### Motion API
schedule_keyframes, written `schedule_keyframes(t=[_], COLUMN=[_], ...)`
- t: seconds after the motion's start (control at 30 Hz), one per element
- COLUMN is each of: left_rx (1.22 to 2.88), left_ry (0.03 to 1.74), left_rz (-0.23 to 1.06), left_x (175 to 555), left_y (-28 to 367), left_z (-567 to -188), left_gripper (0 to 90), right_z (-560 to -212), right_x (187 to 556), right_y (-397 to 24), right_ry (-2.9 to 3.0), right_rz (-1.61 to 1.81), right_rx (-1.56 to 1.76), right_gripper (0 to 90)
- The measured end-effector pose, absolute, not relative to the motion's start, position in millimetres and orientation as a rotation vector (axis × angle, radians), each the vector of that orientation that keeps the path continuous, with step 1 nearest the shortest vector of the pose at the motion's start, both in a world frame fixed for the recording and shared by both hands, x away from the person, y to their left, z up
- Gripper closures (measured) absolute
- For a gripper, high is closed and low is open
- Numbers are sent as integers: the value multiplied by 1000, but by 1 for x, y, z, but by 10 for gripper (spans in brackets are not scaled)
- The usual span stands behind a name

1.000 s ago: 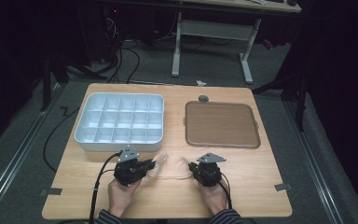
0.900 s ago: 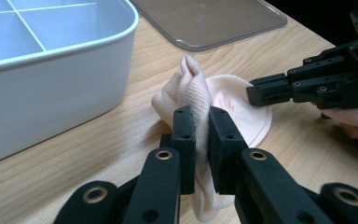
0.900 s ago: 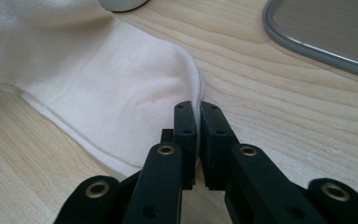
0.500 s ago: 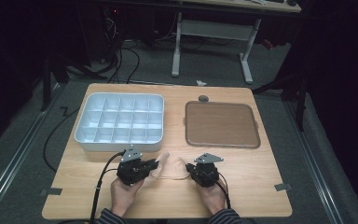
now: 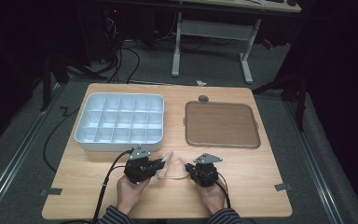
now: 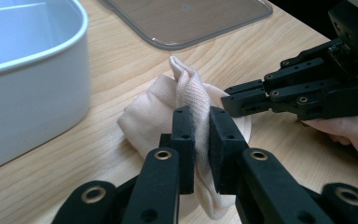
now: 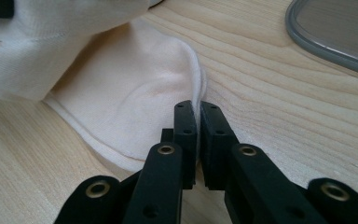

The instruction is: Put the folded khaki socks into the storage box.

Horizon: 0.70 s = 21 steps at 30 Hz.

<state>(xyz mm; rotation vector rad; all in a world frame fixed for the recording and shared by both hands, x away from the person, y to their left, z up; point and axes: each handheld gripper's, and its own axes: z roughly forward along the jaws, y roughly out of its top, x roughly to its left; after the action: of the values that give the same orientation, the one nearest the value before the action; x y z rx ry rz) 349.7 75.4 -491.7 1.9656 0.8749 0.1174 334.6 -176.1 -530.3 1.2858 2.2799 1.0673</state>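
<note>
Surface: wooden table (image 5: pixel 242 186), dark room beyond.
Left gripper (image 6: pixel 201 135): clenched on the sock (image 6: pixel 186 93), bunched ribbed part.
Right gripper (image 7: pixel 198 122): pinching the sock's edge.
Sock: near edge, below compartment tray (image 5: pixel 88 135).
Progress: likely early; folding unfinished, compartments empty.

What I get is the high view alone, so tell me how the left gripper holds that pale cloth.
Observer: The left gripper is shut on a bunched, ribbed fold of a cream sock; the fold stands up between its jaws.
Operator: Now report the other side.
Observer: The right gripper is shut on the sock's thin flat edge, low against the wooden table.
</note>
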Motion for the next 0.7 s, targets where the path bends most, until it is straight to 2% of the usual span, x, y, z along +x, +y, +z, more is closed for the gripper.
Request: schedule_keyframes(t=[0.7], left_rx=[2018], left_ry=[863], left_rz=[102], left_x=[357], left_y=[50], left_z=[-501], left_gripper=[807], right_z=[-532], right_x=[335], right_y=[-176], right_ry=[2280], right_rz=[1082], right_rx=[1270], right_gripper=[859])
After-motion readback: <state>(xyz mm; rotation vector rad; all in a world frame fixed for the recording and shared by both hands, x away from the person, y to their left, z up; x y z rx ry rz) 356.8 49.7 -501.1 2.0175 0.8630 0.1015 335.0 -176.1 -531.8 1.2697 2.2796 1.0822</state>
